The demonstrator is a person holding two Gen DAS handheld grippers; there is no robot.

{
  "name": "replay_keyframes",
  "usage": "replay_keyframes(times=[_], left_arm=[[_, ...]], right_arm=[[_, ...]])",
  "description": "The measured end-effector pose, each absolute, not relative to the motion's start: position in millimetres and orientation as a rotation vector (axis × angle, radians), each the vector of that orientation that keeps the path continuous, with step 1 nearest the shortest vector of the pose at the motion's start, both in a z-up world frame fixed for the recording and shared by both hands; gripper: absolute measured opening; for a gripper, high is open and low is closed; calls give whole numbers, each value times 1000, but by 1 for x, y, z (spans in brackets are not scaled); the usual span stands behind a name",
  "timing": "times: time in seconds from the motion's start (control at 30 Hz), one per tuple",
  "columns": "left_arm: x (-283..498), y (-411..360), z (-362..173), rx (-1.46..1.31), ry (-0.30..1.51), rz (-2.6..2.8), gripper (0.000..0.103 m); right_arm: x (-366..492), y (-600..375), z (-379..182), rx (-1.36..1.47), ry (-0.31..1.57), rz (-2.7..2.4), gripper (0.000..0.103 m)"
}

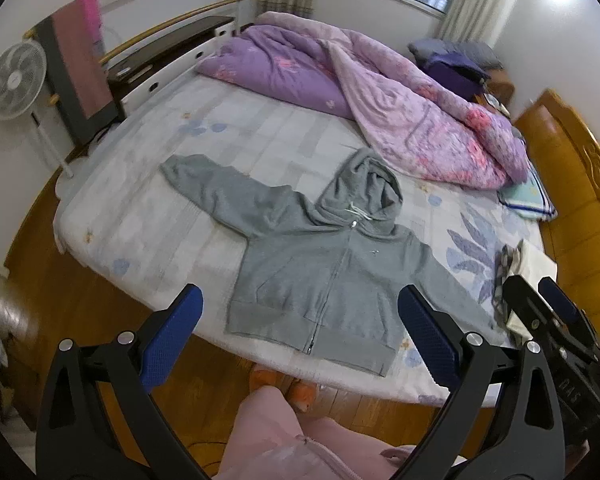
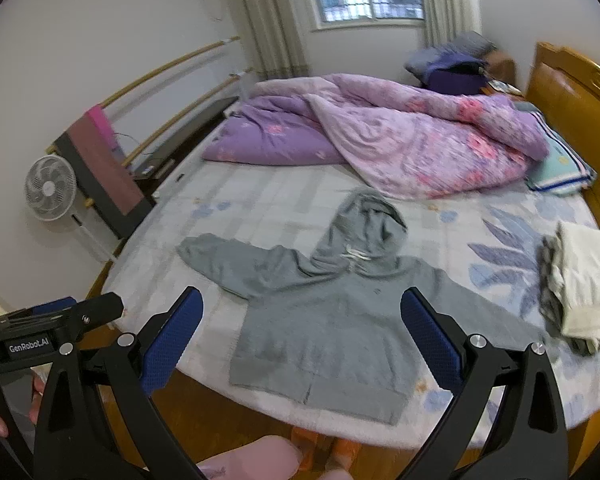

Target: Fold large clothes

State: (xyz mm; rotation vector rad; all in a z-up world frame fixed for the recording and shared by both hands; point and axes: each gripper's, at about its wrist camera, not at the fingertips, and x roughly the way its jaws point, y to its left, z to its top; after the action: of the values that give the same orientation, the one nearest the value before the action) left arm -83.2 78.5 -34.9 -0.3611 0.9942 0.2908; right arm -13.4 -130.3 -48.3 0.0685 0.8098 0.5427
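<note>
A grey zip-up hoodie [image 1: 324, 276] [image 2: 332, 332] lies flat and face up on the bed near its front edge, with both sleeves spread out sideways and the hood pointing away. My left gripper [image 1: 300, 312] hangs open in the air above the hoodie's hem, holding nothing. My right gripper [image 2: 302, 314] is likewise open and raised over the lower part of the hoodie. In the left wrist view the right gripper [image 1: 540, 292] shows at the right edge, beside the hoodie's right sleeve. The left gripper's body [image 2: 60, 320] shows at the left in the right wrist view.
A crumpled purple quilt [image 1: 380, 92] [image 2: 380, 136] fills the far side of the bed [image 1: 148, 216]. Folded clothes [image 2: 580, 280] lie at the right on the sheet. A wooden headboard [image 2: 572, 96] stands on the right, a white fan [image 1: 16, 76] on the left. Orange slippers [image 1: 296, 392] rest on the floor below.
</note>
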Motion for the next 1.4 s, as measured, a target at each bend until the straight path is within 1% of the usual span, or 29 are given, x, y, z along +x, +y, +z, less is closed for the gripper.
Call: replay_keyframes(times=[0.13,0.3,0.5,0.6,0.8,0.93,1.13,1.17,1.23,1.33,1.4], left_arm=[[-92,107,-42,-433,959,341,98],[-88,145,-55,-395,956,445,98],[-59,224,-88,-445,954,395,98],[-31,278,-116,-467,980,389,98],[43,390,-194,-453,1004,390,98],[98,464,-261,-469,1027,399,98],[157,541,-354,-571,1069,421,98],[164,550,-370,-600,1074,430,98],[176,567,-397,-642,1087,449,97],[192,588,-437,-692,1140,525,97],[196,598,-453,-731,1131,552,96]], right_arm=[[-8,-112,-56,43,794,575,96],[0,-76,-60,-50,762,595,96],[27,-17,-80,-46,740,594,96],[54,27,-96,-53,788,530,96],[113,100,-141,-5,854,411,95],[157,134,-188,5,915,363,95],[211,168,-260,-41,1010,333,95],[213,172,-267,-49,1022,332,89],[223,178,-290,-69,1072,353,81],[228,185,-316,-87,1131,356,81],[230,188,-331,-90,1170,355,81]])
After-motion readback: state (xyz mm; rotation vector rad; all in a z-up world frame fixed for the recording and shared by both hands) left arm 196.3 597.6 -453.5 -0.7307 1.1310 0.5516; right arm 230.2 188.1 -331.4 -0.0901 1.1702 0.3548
